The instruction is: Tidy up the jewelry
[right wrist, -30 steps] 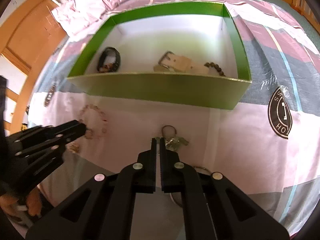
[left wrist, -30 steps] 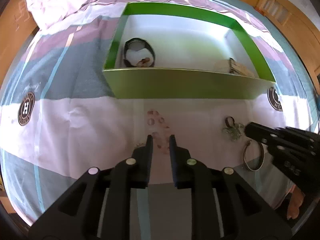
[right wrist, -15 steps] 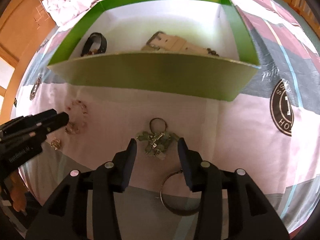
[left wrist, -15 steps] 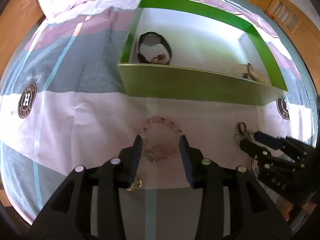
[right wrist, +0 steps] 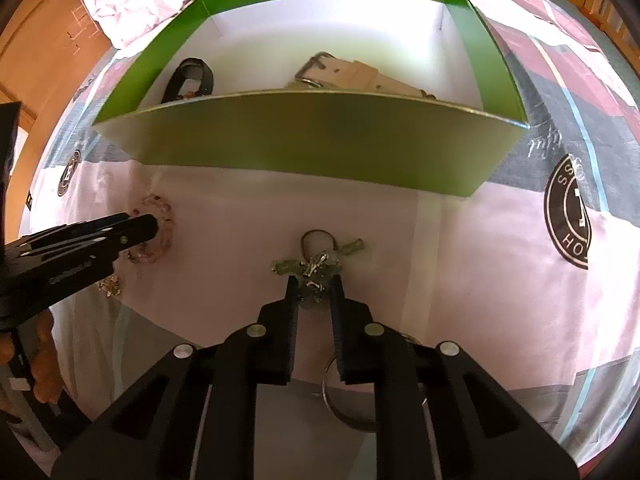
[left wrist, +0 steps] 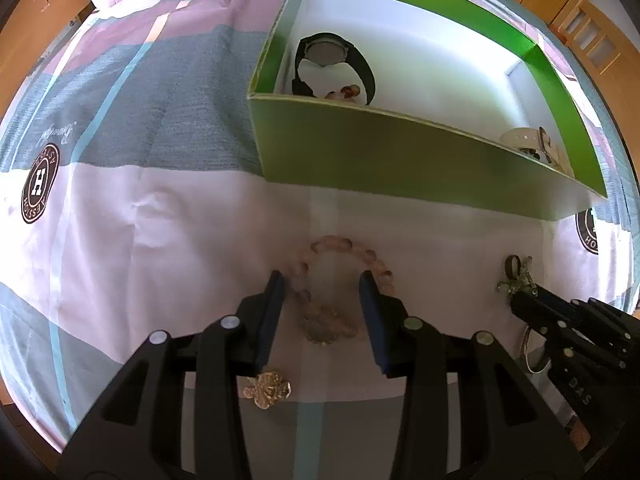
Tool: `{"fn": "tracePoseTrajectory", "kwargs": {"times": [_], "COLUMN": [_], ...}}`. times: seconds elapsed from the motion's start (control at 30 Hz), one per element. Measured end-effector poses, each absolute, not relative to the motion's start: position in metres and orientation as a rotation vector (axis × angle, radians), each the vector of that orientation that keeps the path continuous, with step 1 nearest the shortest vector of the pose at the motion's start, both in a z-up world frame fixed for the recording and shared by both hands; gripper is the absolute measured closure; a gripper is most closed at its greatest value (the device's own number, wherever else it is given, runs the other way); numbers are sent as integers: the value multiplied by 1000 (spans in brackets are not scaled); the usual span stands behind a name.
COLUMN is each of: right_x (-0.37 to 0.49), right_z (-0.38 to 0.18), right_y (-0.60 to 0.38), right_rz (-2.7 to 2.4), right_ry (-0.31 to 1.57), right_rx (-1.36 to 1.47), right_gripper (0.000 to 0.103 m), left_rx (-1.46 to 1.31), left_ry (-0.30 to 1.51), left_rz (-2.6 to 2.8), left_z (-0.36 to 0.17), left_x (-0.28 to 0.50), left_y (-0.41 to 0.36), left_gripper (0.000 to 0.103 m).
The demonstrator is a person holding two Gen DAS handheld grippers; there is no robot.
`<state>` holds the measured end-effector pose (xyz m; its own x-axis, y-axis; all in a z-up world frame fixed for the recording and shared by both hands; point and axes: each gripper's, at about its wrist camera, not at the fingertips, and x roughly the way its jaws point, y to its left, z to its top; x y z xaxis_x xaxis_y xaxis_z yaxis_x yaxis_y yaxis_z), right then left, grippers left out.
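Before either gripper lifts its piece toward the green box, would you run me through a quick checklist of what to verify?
1. Pink bead bracelet sits between the open left gripper fingers: ok.
2. Left pads pressing on the bracelet: not ok, not gripped.
3. Green charm keyring sits between the right gripper fingers, jaws closing: ok.
4. Firm hold on the keyring: cannot tell.
5. Free floor space in the green box: ok.
6. Gold brooch and silver bangle out of the jaws: ok.

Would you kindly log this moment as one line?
left tool: open over pink bead bracelet | right tool: closing on green charm keyring | green box: watch, strap inside
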<state>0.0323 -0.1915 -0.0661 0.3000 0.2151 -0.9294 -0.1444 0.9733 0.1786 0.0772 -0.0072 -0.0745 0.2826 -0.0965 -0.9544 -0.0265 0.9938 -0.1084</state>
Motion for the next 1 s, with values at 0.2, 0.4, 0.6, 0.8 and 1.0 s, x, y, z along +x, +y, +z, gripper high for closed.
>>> {"fn": "tracePoseTrajectory", "kwargs": {"times": [0.2,0.4,0.6,0.8,1.0], "right_x": [27,28,34,39,38], "right_z": [-62,-66,-71,-74,-67], "right_y": [-189,-184,-175,-170,-170], "right_rz": [256,257,257,255,269], "right_ry": [1232,1246,1255,1265,1241], "right_rx": [49,40,19,20,44], "right_gripper": [90,90,89,89,92], "left_rx": [-100,-63,20,39,-29], "left_ry": [1270,1261,1242,1235,1233], "left_rz": [-12,-9,11,-3,-29], "left_z": [-78,-78,-80,-80,-70], "left_x": [82,79,78,81,78], "left_y": [-4,-4,-17,-22,-14], "left_gripper": [85,86,85,91,95]}}
